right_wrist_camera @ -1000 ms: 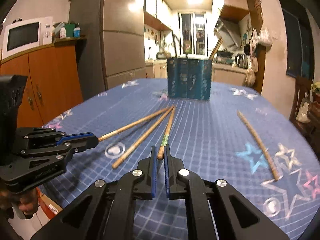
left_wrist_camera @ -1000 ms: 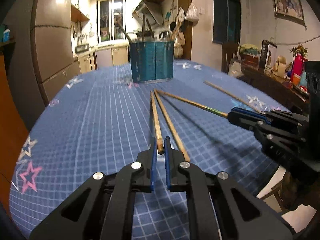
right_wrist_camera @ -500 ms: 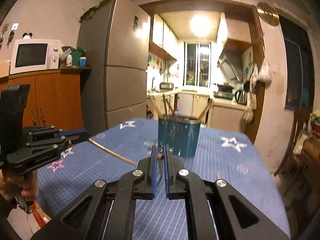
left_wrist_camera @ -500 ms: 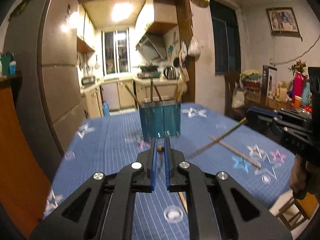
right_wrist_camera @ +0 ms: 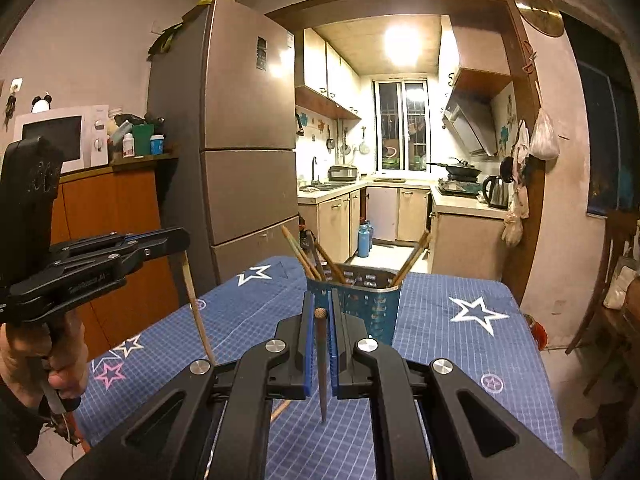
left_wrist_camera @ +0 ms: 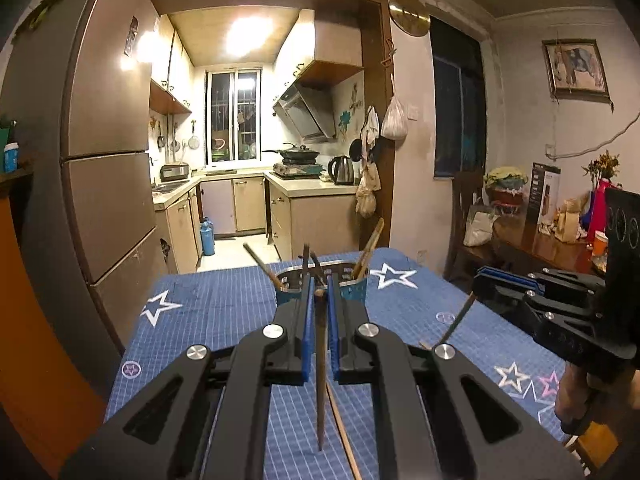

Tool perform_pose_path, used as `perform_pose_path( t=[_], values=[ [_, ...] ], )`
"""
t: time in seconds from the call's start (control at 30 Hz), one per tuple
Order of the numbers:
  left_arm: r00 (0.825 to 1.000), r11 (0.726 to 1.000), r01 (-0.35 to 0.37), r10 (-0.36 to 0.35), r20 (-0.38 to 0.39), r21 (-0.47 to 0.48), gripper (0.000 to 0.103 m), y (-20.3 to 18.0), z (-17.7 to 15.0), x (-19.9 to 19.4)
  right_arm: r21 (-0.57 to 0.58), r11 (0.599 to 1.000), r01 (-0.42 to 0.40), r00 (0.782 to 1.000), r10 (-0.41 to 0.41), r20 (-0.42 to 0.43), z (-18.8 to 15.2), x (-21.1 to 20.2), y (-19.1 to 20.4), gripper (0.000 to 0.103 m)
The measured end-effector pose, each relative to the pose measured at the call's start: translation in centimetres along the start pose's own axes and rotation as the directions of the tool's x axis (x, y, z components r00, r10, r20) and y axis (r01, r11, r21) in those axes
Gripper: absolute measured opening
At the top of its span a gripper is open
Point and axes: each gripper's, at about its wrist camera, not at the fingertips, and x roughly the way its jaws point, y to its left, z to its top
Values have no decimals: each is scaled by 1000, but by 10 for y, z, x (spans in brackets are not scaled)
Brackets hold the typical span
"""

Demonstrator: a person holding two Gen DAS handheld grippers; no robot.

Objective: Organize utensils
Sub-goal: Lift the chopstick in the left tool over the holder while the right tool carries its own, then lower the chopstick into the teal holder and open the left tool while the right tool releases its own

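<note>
- Fridge (left_wrist_camera: 100, 160) is standing at 9 o'clock, beside table (left_wrist_camera: 224, 304).
- Left gripper (left_wrist_camera: 319, 292) is pinching a chopstick (left_wrist_camera: 320, 380) by its top end; stick is hanging down over the cloth.
- Utensil holder (right_wrist_camera: 360, 304) w/ other sticks is sitting at 12 o'clock, just past the tips.
- Right gripper (right_wrist_camera: 319, 314) is clamping 2nd chopstick (right_wrist_camera: 322, 368), likewise dangling.
- Loose stick (left_wrist_camera: 344, 432) is lying on table below.

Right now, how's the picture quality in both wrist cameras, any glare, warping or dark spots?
Left wrist view: the ceiling light blows out and glares on the fridge; fisheye bends the walls; corners go black. Right wrist view: the same light flares; the doorway bows; the table is dim but sharp, and so is the held chopstick.
</note>
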Motion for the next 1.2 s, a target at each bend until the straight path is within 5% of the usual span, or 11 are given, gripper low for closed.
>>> perform_pose_path(
  t=[0.63,1.2],
  values=[
    [997,999,-40,40,61,-3,5,0,71,15,-24,999,35,996,-33,84,102,4,-38,7],
    [990,996,-82,87,110,-45,5,14,133,41,-28,999,46,995,-43,87,152,37,-55,7]
  ],
)
